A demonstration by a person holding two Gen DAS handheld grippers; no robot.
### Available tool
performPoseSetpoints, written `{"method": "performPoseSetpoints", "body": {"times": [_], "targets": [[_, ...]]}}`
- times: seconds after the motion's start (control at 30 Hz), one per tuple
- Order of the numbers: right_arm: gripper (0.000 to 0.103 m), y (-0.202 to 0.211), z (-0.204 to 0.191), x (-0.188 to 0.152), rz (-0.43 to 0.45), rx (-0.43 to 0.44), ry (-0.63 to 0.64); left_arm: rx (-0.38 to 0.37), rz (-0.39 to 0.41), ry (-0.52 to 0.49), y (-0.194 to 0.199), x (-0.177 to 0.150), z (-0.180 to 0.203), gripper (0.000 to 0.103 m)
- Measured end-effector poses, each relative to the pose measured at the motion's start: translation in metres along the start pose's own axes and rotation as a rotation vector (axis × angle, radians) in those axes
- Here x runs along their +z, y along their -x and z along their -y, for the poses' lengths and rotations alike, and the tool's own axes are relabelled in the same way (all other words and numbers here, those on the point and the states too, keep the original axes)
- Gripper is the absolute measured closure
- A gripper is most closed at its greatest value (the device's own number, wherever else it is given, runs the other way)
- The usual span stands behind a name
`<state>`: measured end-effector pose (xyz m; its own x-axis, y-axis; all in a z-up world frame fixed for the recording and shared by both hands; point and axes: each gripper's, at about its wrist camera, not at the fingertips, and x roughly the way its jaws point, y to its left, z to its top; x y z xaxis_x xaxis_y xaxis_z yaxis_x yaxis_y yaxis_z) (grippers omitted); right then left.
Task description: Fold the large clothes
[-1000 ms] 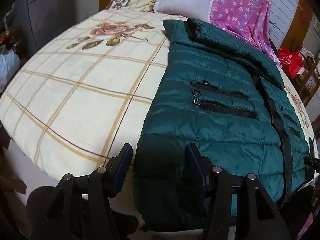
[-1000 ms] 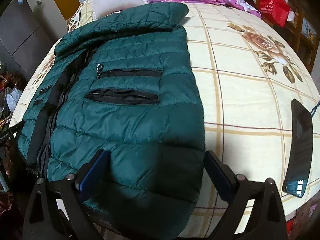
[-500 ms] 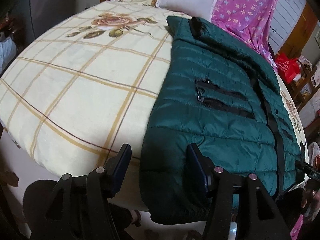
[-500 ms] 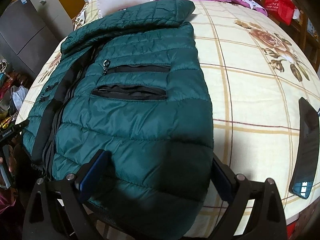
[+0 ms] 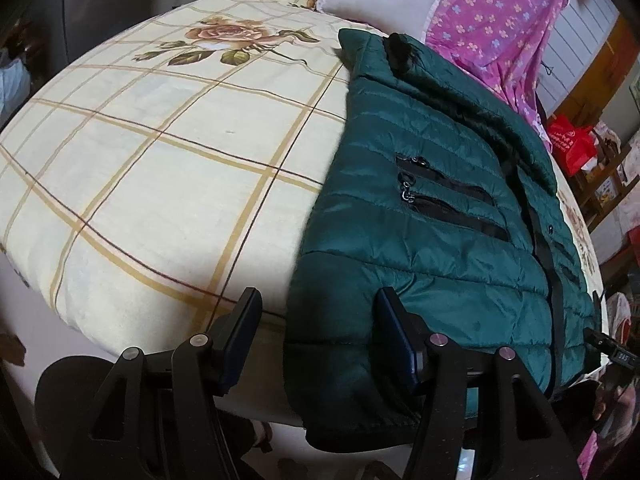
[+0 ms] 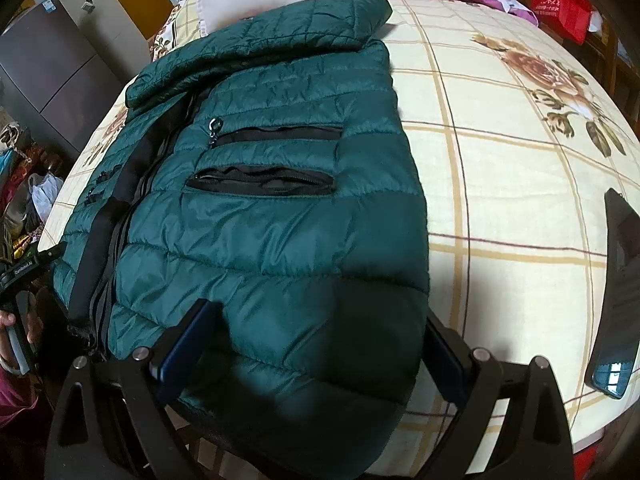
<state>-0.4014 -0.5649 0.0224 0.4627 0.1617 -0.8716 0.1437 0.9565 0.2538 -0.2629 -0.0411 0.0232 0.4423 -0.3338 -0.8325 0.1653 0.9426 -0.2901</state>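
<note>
Green quilted jacket (image 6: 280,208) runs lengthwise toward 12 o'clock; its hem sits between the spread fingers of both right gripper (image 6: 316,344) and left gripper (image 5: 316,332).

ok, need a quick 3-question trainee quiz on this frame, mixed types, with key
1. True or false: the right hand-held gripper is shut on the green puffer jacket.
2. Multiple choice: what lies on the bedsheet to the right of the jacket in the right wrist view? A) a book B) a dark phone C) a shoe
3. Fill in: the left hand-held gripper straddles the jacket's ____ edge, near the hem.

Key: 1 false, its jaws stand open; 2 B; 3 left.
</note>
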Motion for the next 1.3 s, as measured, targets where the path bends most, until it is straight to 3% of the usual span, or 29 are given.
{"method": "performPoseSetpoints", "body": {"times": [0.27, 0.8, 0.87, 0.93, 1.03, 1.1, 1.3], "targets": [[0.005, 0.000, -0.002, -0.001, 0.004, 0.010, 0.013, 0.015, 0.014, -0.030, -0.003, -0.004, 0.008, 0.056], [0.001, -0.002, -0.008, -0.005, 0.041, 0.039, 0.040, 0.035, 0.024, -0.046, -0.003, -0.010, 0.019, 0.056], [0.008, 0.000, -0.011, -0.007, 0.048, 0.072, 0.061, 0.017, 0.022, -0.084, -0.003, -0.013, 0.024, 0.072], [0.042, 0.003, -0.015, -0.006, 0.069, 0.090, 0.080, 0.014, 0.040, -0.112, 0.001, -0.014, 0.030, 0.097], [0.068, 0.011, -0.012, -0.001, 0.090, 0.092, 0.074, 0.020, 0.090, -0.141, 0.013, -0.009, 0.036, 0.103], [0.077, 0.021, -0.007, 0.004, 0.124, 0.127, 0.053, -0.005, 0.117, -0.131, 0.023, -0.003, 0.037, 0.103], [0.080, 0.063, -0.008, 0.028, 0.262, 0.203, 0.032, -0.056, 0.205, -0.132, 0.054, 0.024, 0.047, 0.103]]}}
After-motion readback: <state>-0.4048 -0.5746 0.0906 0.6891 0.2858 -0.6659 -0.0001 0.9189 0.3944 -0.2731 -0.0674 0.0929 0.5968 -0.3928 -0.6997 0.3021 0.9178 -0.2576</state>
